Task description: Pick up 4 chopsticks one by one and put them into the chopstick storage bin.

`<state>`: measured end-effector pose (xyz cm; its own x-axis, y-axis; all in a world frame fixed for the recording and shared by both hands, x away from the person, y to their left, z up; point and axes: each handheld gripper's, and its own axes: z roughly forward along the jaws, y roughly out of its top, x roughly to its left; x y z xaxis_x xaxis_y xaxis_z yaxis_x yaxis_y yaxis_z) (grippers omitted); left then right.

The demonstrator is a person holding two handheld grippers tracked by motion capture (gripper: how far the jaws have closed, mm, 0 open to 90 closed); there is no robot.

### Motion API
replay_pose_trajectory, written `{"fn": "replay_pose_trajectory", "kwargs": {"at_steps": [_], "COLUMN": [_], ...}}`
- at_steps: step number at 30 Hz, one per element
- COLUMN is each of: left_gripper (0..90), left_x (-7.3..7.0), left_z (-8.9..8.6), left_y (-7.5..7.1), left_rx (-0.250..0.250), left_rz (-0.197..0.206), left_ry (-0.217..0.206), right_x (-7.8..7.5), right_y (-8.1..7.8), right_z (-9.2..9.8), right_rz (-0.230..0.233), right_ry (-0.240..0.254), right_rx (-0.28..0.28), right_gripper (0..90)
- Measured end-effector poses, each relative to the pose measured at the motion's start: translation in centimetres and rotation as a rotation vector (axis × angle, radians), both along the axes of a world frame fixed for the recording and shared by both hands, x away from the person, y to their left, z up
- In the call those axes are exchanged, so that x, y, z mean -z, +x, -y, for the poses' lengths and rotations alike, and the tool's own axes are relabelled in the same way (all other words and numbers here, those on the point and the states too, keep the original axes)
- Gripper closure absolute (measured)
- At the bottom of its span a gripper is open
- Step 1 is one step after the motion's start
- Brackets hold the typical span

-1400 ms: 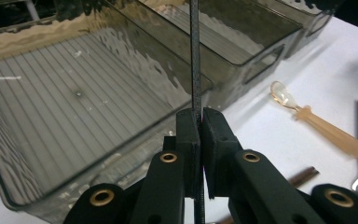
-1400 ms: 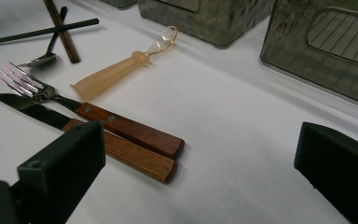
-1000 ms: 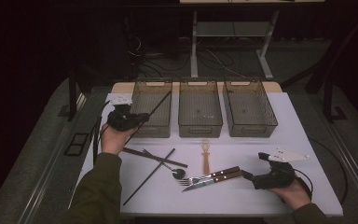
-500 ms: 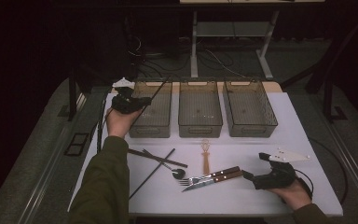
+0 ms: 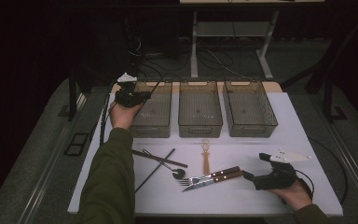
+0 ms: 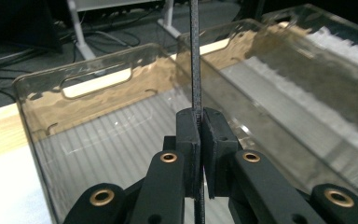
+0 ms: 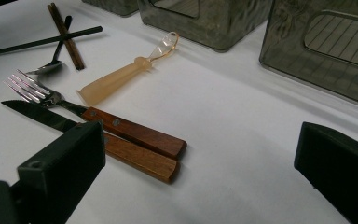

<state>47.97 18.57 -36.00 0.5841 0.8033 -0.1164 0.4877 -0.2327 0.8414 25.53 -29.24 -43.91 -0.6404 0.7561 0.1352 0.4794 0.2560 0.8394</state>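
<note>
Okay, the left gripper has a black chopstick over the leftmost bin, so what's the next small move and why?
Probably lower the left gripper a little and open it, so the black chopstick drops into the left bin. The jaws are clamped on the stick, which hangs above that bin's floor, so a release from there should land it inside. The right gripper waits open by the fork and knife.

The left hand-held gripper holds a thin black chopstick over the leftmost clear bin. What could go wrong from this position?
1. The left hand-held gripper pinches the thin black chopstick far from its long free end, so the stick may pivot or slip.
2. The stick is long beside the leftmost clear plastic bin; on release it may catch the rim or lean over it instead of lying flat.
3. The cable hangs beside the bin's left wall and might snag it.
</note>
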Motion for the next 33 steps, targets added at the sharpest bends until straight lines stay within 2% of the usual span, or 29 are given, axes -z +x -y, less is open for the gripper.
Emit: {"fn": "replay_pose_trajectory", "kwargs": {"at_steps": [2, 3, 8, 11, 14, 17, 18, 21, 23, 26, 32, 33], "left_gripper": [86.2, 86.2, 86.1, 84.3, 63.3, 54.6, 52.9, 47.2, 45.7, 41.8, 38.3, 37.3], "left_x": [0.4, 0.5, 1.5, 1.9, 1.9, 1.7, 1.6, 1.2, 1.0, 0.8, 0.3, 0.1], "left_z": [-0.1, -0.2, -0.1, 0.0, 0.1, 0.2, 0.2, 0.2, 0.4, 0.5, 0.9, 1.0], "left_y": [0.3, 0.4, 0.8, 1.0, 0.9, 0.7, 0.6, 0.1, -0.5, -1.1, -2.4, -2.7], "left_rx": [-0.017, -0.02, -0.046, -0.071, -0.092, -0.08, -0.076, -0.057, -0.051, -0.031, 0.01, 0.02], "left_rz": [-0.009, -0.018, -0.077, -0.116, -0.109, -0.11, -0.111, -0.115, -0.096, -0.101, -0.088, -0.084], "left_ry": [-0.005, 0.008, 0.048, 0.05, 0.058, 0.054, 0.064, 0.055, 0.068, 0.05, 0.045, 0.054], "right_x": [0.0, 0.0, 0.0, -0.1, -0.1, -0.1, -0.1, -0.1, -0.1, -0.1, -0.1, -0.1], "right_y": [0.0, -0.1, 0.0, -0.1, -0.1, -0.1, -0.1, -0.1, -0.1, -0.1, -0.1, -0.1], "right_z": [0.0, 0.0, 0.1, 0.1, 0.1, 0.1, 0.1, 0.0, 0.0, 0.0, 0.0, 0.0], "right_rz": [-0.003, -0.003, 0.0, 0.003, 0.005, 0.005, 0.004, 0.002, 0.007, 0.002, 0.0, 0.001], "right_ry": [0.002, 0.005, 0.007, 0.007, 0.006, 0.006, 0.005, 0.0, -0.002, -0.003, -0.005, -0.005], "right_rx": [0.001, 0.004, 0.005, 0.006, 0.005, 0.005, 0.005, 0.003, 0.001, 0.006, 0.009, 0.008], "right_gripper": [1.6, 1.5, 1.6, 1.6, 1.6, 1.5, 1.6, 1.6, 1.6, 1.6, 1.5, 1.6]}}
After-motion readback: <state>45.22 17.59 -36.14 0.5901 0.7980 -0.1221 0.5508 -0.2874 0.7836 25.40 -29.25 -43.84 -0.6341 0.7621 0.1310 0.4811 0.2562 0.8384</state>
